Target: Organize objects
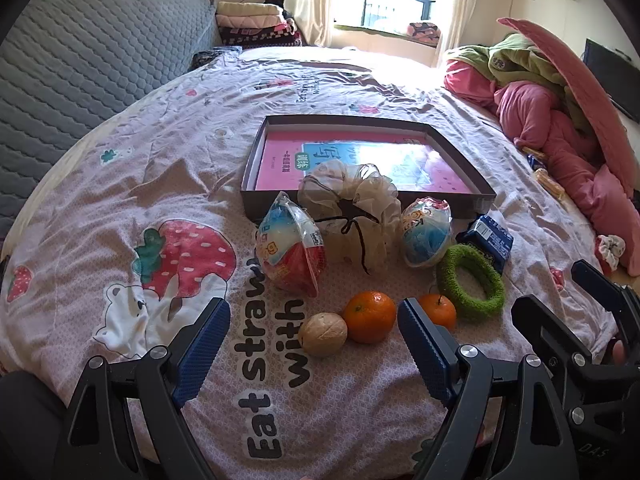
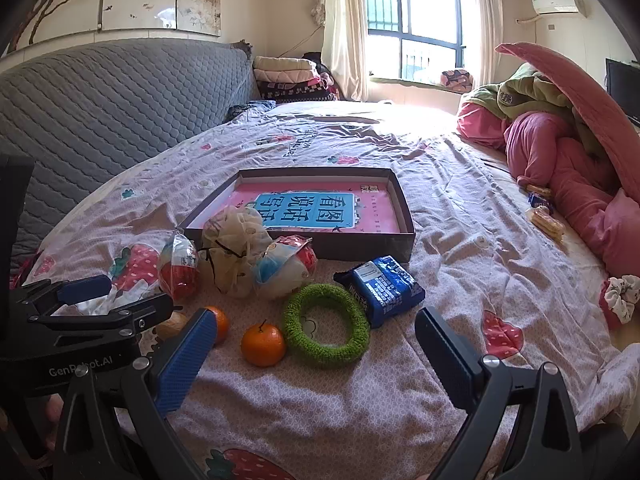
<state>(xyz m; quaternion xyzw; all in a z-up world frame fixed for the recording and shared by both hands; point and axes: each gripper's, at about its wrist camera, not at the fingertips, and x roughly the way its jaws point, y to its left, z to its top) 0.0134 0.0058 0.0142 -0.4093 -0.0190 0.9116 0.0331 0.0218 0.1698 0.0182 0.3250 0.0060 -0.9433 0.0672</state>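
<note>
Both tongs, left (image 1: 314, 344) and right (image 2: 316, 354), gape empty above a strawberry-print bed (image 1: 120, 184) where fruit, snacks and scrunchies await the shallow dark cardboard tray (image 2: 402, 196), sorting apparently unstarted.

On the bedsheet (image 1: 120, 184), the box (image 1: 460, 200) lies farthest back with a book (image 1: 280, 160) inside it. Before the box sit two wrapped eggs (image 1: 290, 248) flanking a scrunchie (image 1: 352, 208). Nearest lie a walnut (image 1: 323, 334) and two tangerines (image 1: 369, 317), with a ring (image 1: 470, 282) to their right.
</note>
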